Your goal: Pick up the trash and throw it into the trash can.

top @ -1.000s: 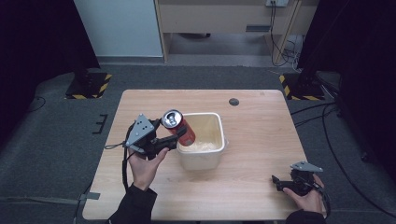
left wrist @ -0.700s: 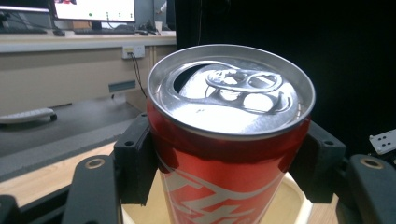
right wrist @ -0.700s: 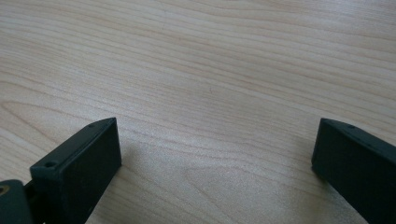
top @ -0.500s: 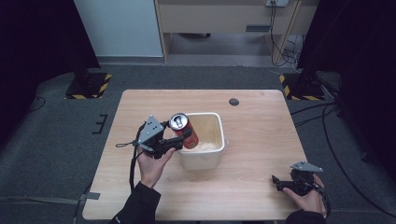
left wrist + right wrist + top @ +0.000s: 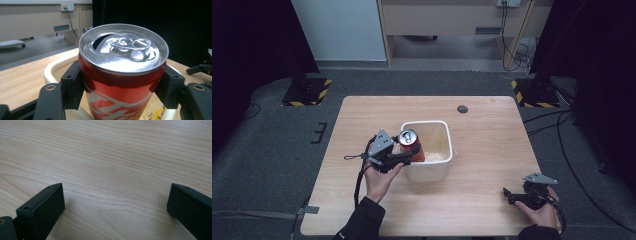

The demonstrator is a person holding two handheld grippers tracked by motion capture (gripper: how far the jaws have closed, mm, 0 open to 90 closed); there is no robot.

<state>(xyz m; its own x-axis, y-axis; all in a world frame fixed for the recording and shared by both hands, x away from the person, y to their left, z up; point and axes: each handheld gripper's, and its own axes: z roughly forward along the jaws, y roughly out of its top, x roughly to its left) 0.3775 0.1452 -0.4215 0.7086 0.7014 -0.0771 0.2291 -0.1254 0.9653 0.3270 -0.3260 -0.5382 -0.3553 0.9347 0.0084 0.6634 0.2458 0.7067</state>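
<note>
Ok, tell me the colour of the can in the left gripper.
Red can with white lettering and a silver top, clearest in the left gripper view.

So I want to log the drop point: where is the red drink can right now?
In the high view the red drink can is clamped in the left gripper, over the left rim of the white plastic tub mid-table.

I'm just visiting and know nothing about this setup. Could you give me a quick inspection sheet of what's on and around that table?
Surface: light wooden table, small dark round spot near far edge.
Job's things: opened red can; cream bin mid-table.
Clutter: small bits inside bin, too unclear to name.
Grippers: left tool clamps the can above the bin's near-left rim; right tool open, low over bare wood.
Cables: one trails from left tool; others on floor at right.
Surroundings: grey floor, black drapes, striped stand bases.
</note>
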